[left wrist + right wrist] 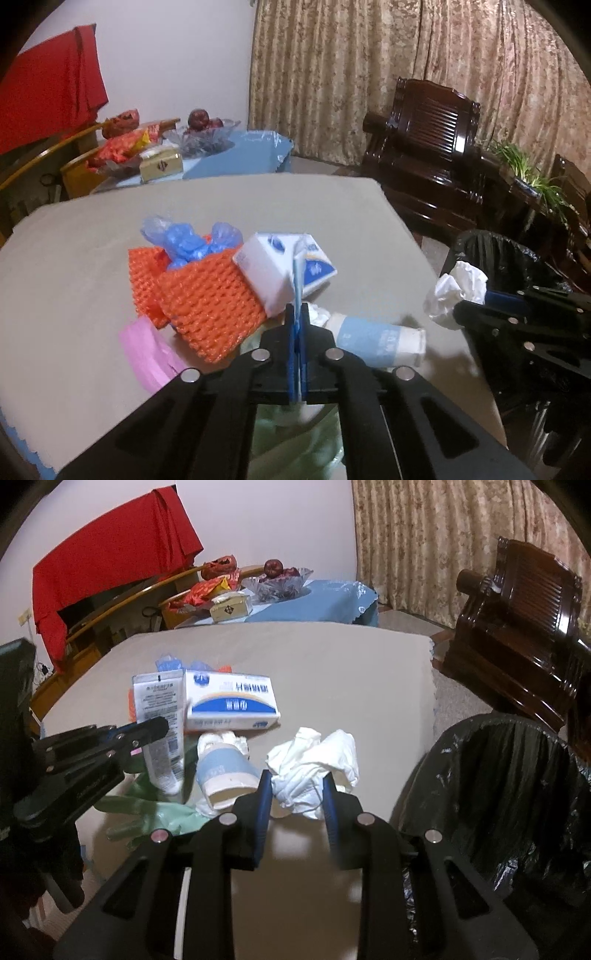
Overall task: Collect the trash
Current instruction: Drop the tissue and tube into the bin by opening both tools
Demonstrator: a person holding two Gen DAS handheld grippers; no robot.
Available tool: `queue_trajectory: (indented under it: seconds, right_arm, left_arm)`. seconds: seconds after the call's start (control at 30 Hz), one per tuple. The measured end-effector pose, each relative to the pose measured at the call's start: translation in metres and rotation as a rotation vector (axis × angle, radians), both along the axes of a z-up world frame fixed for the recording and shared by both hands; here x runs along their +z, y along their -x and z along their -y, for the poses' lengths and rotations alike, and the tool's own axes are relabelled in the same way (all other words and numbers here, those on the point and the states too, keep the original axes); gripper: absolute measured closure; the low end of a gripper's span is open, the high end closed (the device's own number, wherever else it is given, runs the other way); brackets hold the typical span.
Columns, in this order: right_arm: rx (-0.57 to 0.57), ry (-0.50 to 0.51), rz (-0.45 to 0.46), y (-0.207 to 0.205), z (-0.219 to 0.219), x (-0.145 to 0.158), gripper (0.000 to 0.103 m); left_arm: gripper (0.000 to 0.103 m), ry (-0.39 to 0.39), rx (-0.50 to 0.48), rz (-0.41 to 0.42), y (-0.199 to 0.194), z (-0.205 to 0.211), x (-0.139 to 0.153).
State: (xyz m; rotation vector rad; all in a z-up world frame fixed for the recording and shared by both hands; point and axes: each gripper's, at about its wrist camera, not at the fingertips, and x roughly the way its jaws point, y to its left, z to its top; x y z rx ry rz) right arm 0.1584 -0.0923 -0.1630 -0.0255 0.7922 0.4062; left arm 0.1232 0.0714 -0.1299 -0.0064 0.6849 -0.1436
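Beige cloth covers the table (332,657), where trash lies heaped. At left, the left gripper (297,314) is clamped on the thin flap of a white-and-blue carton (280,269), which looks tilted clear of the orange foam netting (207,299), long axis running away and rightward. Farther right, the right gripper (298,794) pinches crumpled white tissue (317,760) beside the black-lined bin (517,782). Both pickups look made; next, seemingly, each load must swing over the rim before release.

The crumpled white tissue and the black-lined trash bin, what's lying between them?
Only bare beige table between tissue and bin, per the right wrist view.
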Motion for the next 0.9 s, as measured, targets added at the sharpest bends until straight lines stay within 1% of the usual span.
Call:
queue_trajectory:
  seconds: [0.17,0.27,0.4,0.5,0.6,0.73,0.87,0.9]
  right_arm:
    - [-0.011,-0.041,0.051,0.007,0.008,0.024,0.077]
    - [-0.026,-0.072,0.089,0.012,0.019,0.045,0.078]
    - [-0.06,-0.078,0.147,0.022,0.039,0.069,0.078]
    - [-0.11,-0.068,0.173,0.03,0.064,0.08,0.078]
    - [-0.177,-0.043,0.18,0.04,0.095,0.081,0.078]
    - [-0.294,-0.007,0.146,0.053,0.143,0.065,0.077]
    - [-0.411,0.022,0.102,0.065,0.189,0.045,0.077]
    - [-0.43,0.022,0.092,0.066,0.194,0.039,0.077]
  left_arm:
    - [0.101,0.043,0.009,0.055,0.008,0.002,0.027]
    - [0.101,0.07,-0.01,0.097,0.012,0.006,0.048]
    - [0.101,0.103,-0.072,0.15,0.013,0.029,0.074]
    - [0.101,0.122,-0.137,0.158,0.007,0.056,0.082]
    - [0.101,0.148,-0.197,0.144,0.002,0.083,0.081]
    - [0.101,0.195,-0.291,0.102,-0.007,0.126,0.074]
    - [0.101,0.193,-0.38,0.075,-0.011,0.17,0.064]
    - [0.101,0.191,-0.406,0.068,-0.012,0.182,0.062]
